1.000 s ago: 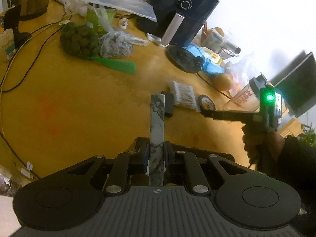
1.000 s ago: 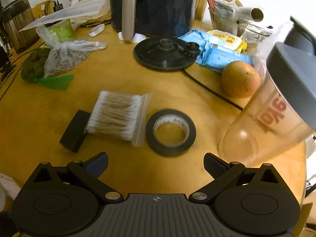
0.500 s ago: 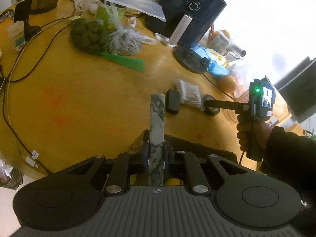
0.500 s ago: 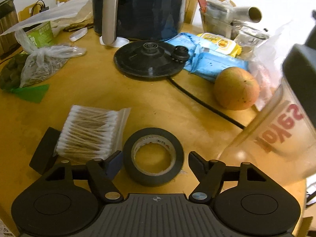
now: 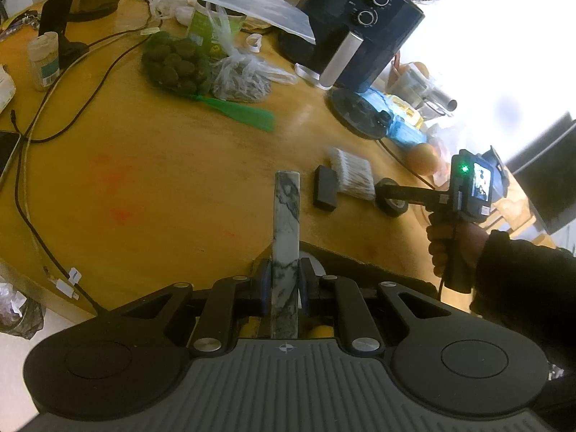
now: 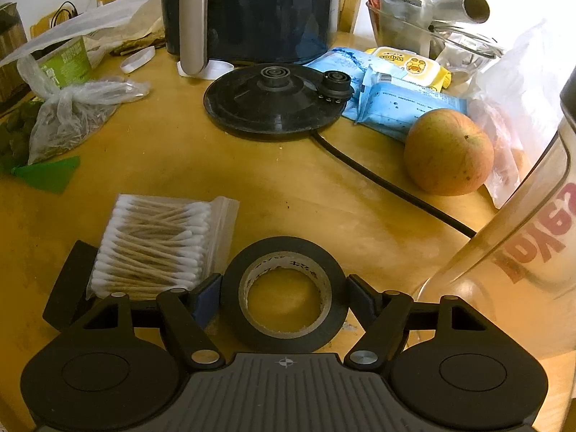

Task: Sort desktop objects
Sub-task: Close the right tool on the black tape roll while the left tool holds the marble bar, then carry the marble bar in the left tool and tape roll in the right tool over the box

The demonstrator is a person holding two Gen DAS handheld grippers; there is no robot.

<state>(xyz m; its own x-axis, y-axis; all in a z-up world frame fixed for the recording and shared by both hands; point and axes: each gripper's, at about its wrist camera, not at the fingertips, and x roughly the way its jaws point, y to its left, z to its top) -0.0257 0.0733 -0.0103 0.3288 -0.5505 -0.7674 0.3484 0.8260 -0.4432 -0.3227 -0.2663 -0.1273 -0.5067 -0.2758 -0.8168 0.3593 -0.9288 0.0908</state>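
the black tape roll (image 6: 284,288) is lying flat on the wooden table (image 6: 295,180), sitting squarely between the fingers of the right gripper (image 6: 284,293); the pads are standing part-way open, right against its outer rim on both sides, and the roll is looking gripped but not yet lifted. just beside it on the left, a bag of cotton swabs (image 6: 158,244) is resting partly over a small black block (image 6: 66,288), and a clear blender jug (image 6: 532,252) is standing close on the right. the left gripper (image 5: 282,280) is hovering near the table edge, closed tight on a marble-patterned bar (image 5: 286,248) that is sticking out forward between the pads. farther out, an apple (image 6: 448,151), blue wipe packs (image 6: 396,104), a kettle base (image 6: 273,102), an air fryer (image 6: 248,10) and bagged produce (image 5: 176,64) are crowding the back of the table. judgement: sorting is looking early; one item is in hand on each side, no sorted group or bin is showing in either view, and swabs, block and most clutter are remaining to be handled.
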